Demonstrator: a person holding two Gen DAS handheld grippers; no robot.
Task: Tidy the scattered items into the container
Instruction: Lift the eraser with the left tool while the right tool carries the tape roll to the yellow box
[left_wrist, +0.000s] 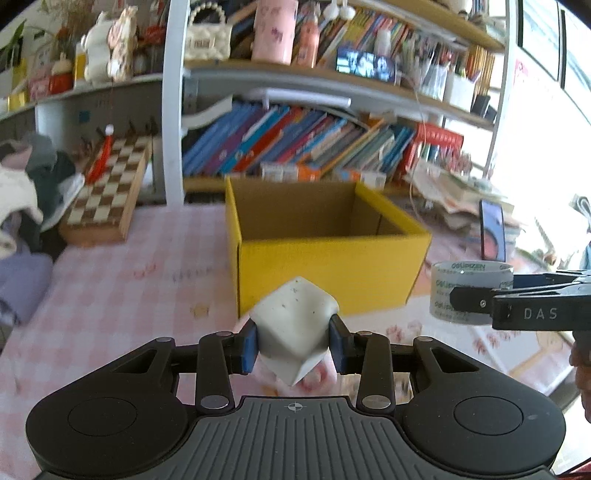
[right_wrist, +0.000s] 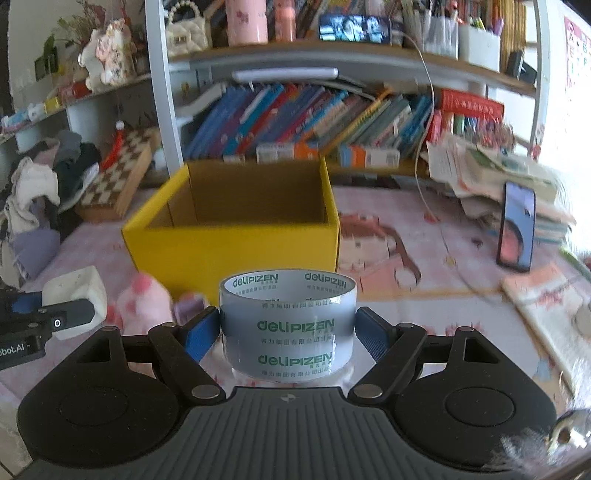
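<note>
My left gripper (left_wrist: 293, 345) is shut on a white cube-shaped block (left_wrist: 293, 319), held above the pink tablecloth in front of the open yellow cardboard box (left_wrist: 325, 269). My right gripper (right_wrist: 288, 330) is shut on a roll of clear tape (right_wrist: 288, 325) printed with green letters, also in front of the box (right_wrist: 236, 247). The tape roll (left_wrist: 469, 291) and right gripper show at the right of the left wrist view. The white block (right_wrist: 75, 295) shows at the left of the right wrist view. A pink plush toy (right_wrist: 144, 301) lies on the table by the box.
A bookshelf full of books (left_wrist: 295, 144) stands behind the box. A chessboard box (left_wrist: 107, 195) and a pile of clothes (left_wrist: 26, 192) lie at the left. A phone (right_wrist: 515, 225) leans on stacked papers at the right. A small purple item (right_wrist: 188, 306) lies near the plush.
</note>
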